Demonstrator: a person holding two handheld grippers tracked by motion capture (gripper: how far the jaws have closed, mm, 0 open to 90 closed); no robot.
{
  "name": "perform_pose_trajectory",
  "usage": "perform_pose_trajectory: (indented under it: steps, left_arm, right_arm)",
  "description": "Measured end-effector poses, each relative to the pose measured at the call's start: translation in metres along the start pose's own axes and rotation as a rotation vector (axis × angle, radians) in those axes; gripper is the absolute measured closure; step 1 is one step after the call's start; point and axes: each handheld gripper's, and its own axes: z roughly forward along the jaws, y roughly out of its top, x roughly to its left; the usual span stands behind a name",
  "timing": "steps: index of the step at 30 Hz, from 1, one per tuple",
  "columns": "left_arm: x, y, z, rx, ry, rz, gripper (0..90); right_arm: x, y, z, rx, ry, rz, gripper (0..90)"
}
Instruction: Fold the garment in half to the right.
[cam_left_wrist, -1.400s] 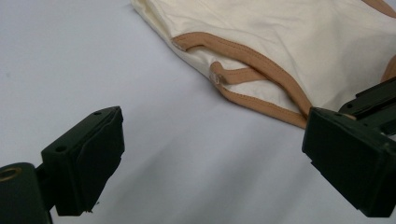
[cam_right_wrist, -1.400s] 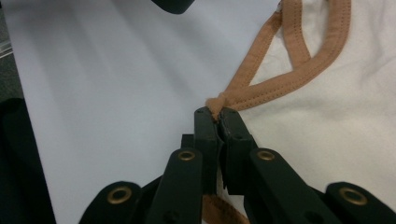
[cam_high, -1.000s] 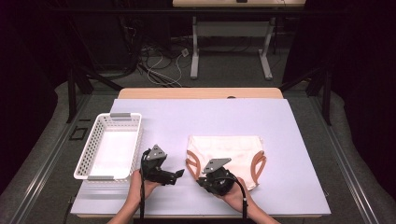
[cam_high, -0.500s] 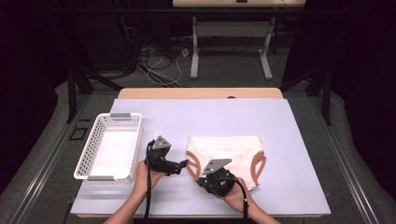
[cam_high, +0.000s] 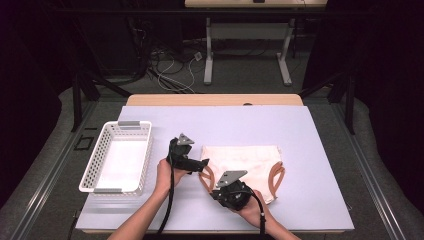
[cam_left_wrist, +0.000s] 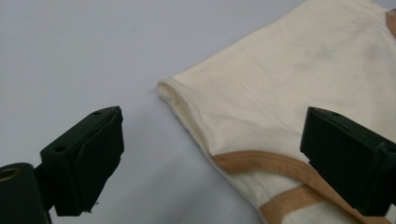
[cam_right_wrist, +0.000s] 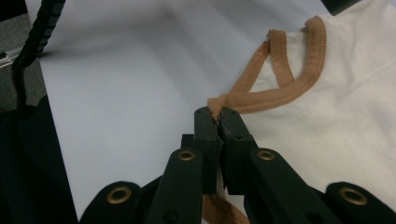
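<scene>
Your right gripper (cam_right_wrist: 218, 114) is clamped on the tan trim (cam_right_wrist: 261, 100) of the cream garment (cam_high: 245, 160), pinching the band at the near left corner where a leg opening loops round. From that pinch, the cloth spreads away ahead and to the right of the jaws, lying flat on the pale table (cam_high: 320, 150).

Your left gripper (cam_left_wrist: 210, 154) hangs with its jaws wide apart and nothing pressed between them. The garment's folded upper-left corner (cam_left_wrist: 170, 88) lies straight ahead of it, just past the tips, with one jaw over bare table and the other over cloth. The fold edge runs from that corner back toward the jaws, meeting the tan binding near the right-hand jaw.

That is the relation to watch: the garment's long axis runs across the table, left to right, and your left gripper (cam_high: 192, 162) is plainly the nearer one to the free corner. A short reach forward would probably straddle it. The white basket (cam_high: 100, 165) sits well off to the outer side of that hand.
</scene>
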Motion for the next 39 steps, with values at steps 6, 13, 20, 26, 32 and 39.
perform_pose_trajectory:
  steps: [6,13,20,26,32,39]
  left_arm:
    - [0.001,0.008,0.009,0.001,0.028,-0.021,5.4]
    - [0.005,0.012,0.021,0.032,0.064,0.016,20.3]
    - [0.010,0.013,0.033,0.045,0.056,-0.006,32.9]
    - [0.011,0.018,0.039,0.058,0.084,0.011,41.2]
    - [0.011,0.017,0.047,0.067,0.090,-0.002,52.0]
    - [0.014,0.017,0.051,0.064,0.102,-0.023,54.1]
  right_arm:
    - [0.000,0.000,-0.001,-0.003,-0.002,-0.012,87.0]
    - [0.001,0.000,-0.002,-0.010,-0.011,-0.018,86.8]
    - [0.001,0.000,-0.001,0.005,-0.012,-0.026,86.3]
    - [0.003,0.000,0.000,-0.002,-0.019,-0.031,86.3]
    - [0.004,0.000,0.001,-0.002,-0.017,-0.039,86.0]
    - [0.005,-0.001,0.002,-0.002,-0.022,-0.046,86.1]
